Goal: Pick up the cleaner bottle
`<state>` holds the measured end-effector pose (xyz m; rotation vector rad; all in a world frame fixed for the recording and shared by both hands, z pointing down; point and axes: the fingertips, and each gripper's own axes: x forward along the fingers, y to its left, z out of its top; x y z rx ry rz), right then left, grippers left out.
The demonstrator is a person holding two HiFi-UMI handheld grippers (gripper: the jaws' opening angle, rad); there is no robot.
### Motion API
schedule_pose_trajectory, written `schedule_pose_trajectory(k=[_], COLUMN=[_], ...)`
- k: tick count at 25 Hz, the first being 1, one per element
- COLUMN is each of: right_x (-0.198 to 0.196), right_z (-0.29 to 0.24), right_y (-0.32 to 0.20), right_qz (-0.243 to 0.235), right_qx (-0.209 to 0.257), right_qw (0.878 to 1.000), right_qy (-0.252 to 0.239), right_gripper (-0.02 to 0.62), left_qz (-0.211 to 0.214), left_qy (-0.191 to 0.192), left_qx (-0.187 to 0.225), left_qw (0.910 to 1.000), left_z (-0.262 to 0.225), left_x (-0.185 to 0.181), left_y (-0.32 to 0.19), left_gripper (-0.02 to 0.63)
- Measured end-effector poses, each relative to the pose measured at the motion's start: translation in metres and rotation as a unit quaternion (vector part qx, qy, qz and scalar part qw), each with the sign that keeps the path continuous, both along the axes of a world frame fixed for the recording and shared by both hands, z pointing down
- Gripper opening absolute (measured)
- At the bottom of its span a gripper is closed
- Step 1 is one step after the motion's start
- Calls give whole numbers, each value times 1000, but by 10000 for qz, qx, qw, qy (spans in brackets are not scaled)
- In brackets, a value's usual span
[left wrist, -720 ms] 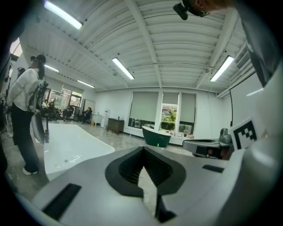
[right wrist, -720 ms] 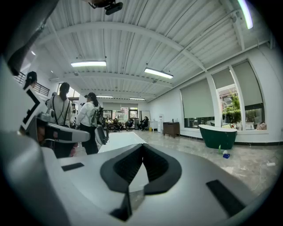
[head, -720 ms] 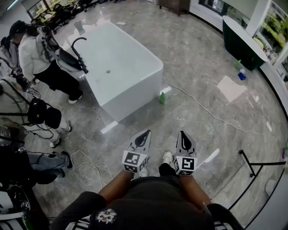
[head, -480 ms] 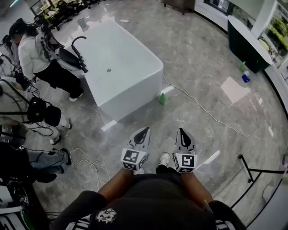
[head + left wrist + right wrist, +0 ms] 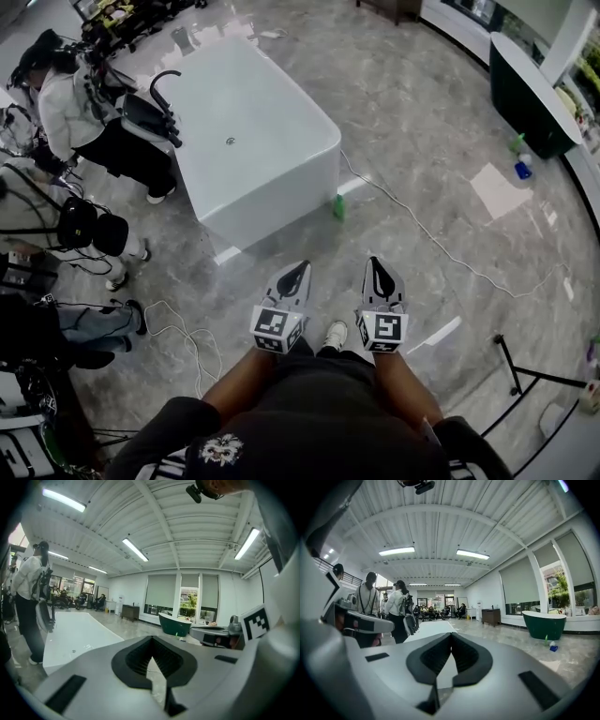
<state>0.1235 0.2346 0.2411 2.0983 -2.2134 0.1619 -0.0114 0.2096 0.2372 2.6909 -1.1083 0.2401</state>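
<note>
A small green cleaner bottle (image 5: 338,207) stands on the grey marble floor at the near corner of the white bathtub (image 5: 281,178), ahead of both grippers and well beyond their tips. Held level at waist height, my left gripper (image 5: 295,274) is shut with nothing in it. Beside it my right gripper (image 5: 378,271) is also shut and empty. In the left gripper view the left gripper (image 5: 151,639) shows its black pads together. In the right gripper view the right gripper (image 5: 451,635) shows the same. A second green bottle (image 5: 517,143) stands far right by a blue item (image 5: 524,170).
Several people (image 5: 80,112) with gear stand left of the white tub. A white cable (image 5: 431,244) runs across the floor to the right. A dark green tub (image 5: 530,94) sits far right, and a black stand (image 5: 525,375) is at the lower right. More cables (image 5: 183,342) lie on the floor at lower left.
The view has drifted slightly toward the tub, and both grippers sit a little higher in the frame. Both stay shut and empty.
</note>
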Motion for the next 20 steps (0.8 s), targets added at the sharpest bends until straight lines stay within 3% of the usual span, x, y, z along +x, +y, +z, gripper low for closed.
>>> schedule_pose_trajectory(k=[7, 14, 20], right_x=[23, 43, 37], right_z=[4, 7, 26], right_y=[-56, -132, -191], right_qz=[-69, 5, -119], right_qx=[0, -137, -387], right_qw=[9998, 9994, 9985], right_qy=[163, 331, 370], right_gripper=[15, 15, 15], left_qz=[-155, -263, -426], left_qy=[-12, 87, 118], left_qx=[-85, -142, -98], left_qw=[9998, 9995, 9990], left_z=[12, 17, 24], left_x=[9, 11, 2], left_y=[-51, -132, -205], left_gripper=[2, 2, 2])
